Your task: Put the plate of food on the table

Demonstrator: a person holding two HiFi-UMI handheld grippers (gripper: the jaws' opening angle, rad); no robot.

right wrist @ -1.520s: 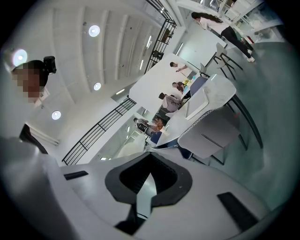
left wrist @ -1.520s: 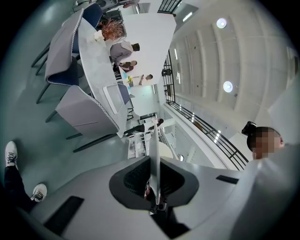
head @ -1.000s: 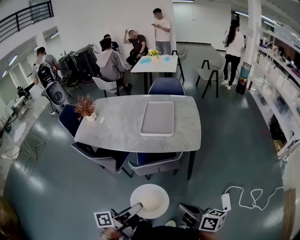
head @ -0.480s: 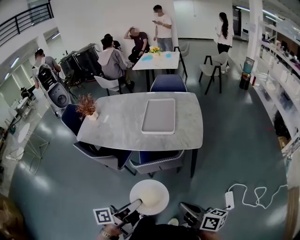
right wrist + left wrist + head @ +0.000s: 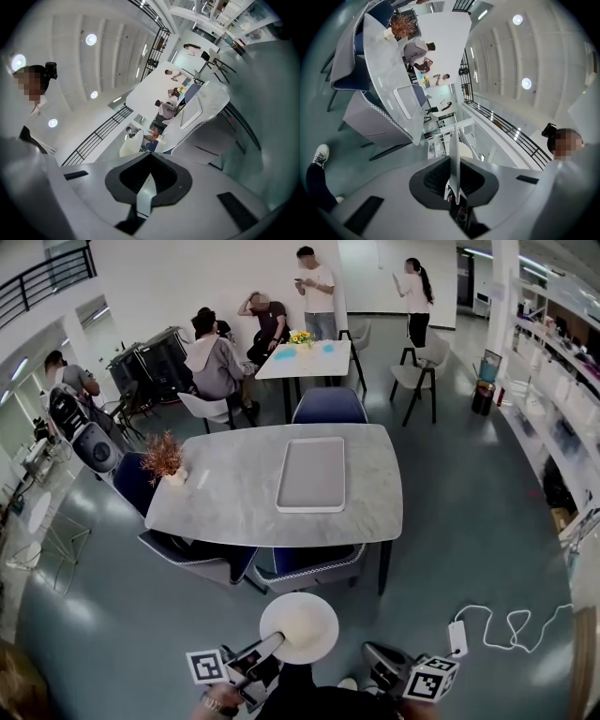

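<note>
The left hand-held gripper (image 5: pixel 270 648) is clamped narrow on the near rim of the white plate (image 5: pixel 300 624), which shows edge-on between its jaws in the left gripper view. The right hand-held gripper (image 5: pixel 372 659) rides beside the plate, apart from it, its jaws drawn together on nothing. Over the last second the grip has not altered, and the plate has edged a little forward in the head view, toward the chair (image 5: pixel 309 563) tucked under the near side of the worktop (image 5: pixel 234 498). It is held in the air, well apart from that worktop and its grey tray (image 5: pixel 312 474). I judge this the carry, with the set-down yet to come. No food is discernible.
</note>
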